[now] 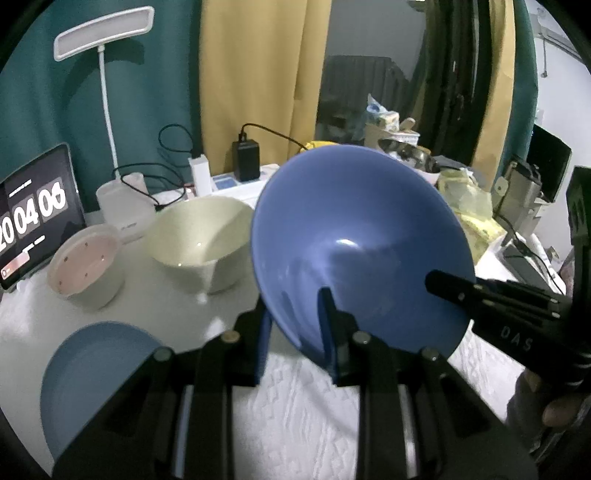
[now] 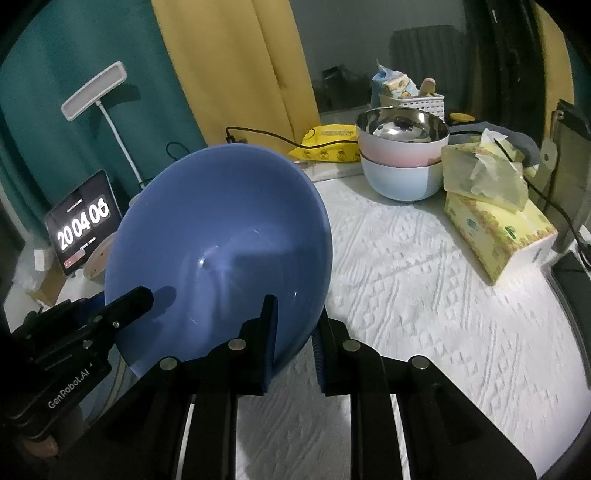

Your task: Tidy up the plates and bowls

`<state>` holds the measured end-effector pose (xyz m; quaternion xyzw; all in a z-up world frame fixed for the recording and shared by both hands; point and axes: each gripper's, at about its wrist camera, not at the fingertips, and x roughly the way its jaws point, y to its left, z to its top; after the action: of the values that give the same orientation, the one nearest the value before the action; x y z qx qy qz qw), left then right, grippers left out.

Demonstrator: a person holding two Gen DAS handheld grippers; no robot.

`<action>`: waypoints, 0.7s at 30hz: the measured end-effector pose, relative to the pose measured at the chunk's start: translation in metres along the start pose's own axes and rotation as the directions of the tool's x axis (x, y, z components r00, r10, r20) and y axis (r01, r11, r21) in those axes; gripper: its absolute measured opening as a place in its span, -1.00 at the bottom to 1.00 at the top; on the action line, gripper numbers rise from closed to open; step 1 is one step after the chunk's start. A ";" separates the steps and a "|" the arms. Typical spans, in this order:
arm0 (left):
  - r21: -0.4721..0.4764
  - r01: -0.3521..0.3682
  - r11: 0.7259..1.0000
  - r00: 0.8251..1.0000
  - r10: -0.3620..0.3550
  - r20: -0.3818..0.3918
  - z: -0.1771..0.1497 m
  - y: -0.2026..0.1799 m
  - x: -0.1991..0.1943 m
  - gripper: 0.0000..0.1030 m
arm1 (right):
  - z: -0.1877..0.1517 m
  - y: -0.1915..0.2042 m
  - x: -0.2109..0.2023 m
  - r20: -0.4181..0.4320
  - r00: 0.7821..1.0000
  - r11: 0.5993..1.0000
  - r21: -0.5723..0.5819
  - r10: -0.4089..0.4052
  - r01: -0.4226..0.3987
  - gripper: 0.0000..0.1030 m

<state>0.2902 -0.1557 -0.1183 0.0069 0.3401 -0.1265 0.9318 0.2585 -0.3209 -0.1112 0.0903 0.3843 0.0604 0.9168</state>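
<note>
A large blue bowl (image 1: 362, 229) (image 2: 221, 236) hangs tilted above the white tablecloth (image 2: 424, 295), held at its rim from two sides. My left gripper (image 1: 295, 332) is shut on the near rim, one finger inside the bowl and one outside. My right gripper (image 2: 295, 339) is shut on the rim the same way. Each gripper shows in the other's view, the right gripper (image 1: 443, 284) at the right and the left gripper (image 2: 136, 295) at the lower left. A cream bowl (image 1: 199, 236), a pinkish lidded bowl (image 1: 85, 266) and a blue plate (image 1: 92, 369) rest on the table.
Two nested bowls (image 2: 402, 158), a steel-lined pink one on a light blue one, stand at the back right beside tissue packs (image 2: 495, 229). A tablet clock (image 1: 33, 218), a desk lamp (image 1: 103, 33), a white canister (image 1: 123, 206) and cables line the back left.
</note>
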 end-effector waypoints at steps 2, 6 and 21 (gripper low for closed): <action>-0.002 0.005 1.000 1.000 -0.005 0.002 -0.003 -0.001 -0.007 -0.52 | -0.004 0.001 -0.006 -0.001 1.000 1.000 0.003 -0.002 0.002 -0.63; -0.021 0.018 1.000 1.000 -0.018 0.005 -0.014 0.000 -0.019 -0.52 | -0.015 0.004 -0.017 -0.008 1.000 1.000 0.006 -0.002 0.002 -0.63; -0.047 0.042 0.998 0.998 -0.045 -0.049 -0.056 0.002 -0.046 -0.52 | -0.051 0.017 -0.036 -0.076 0.997 1.000 0.016 -0.022 0.024 -0.62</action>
<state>0.2215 -0.1381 -0.1326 -0.0189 0.3659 -0.1387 0.9201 0.1963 -0.3047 -0.1178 0.0914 0.4205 0.0500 0.9013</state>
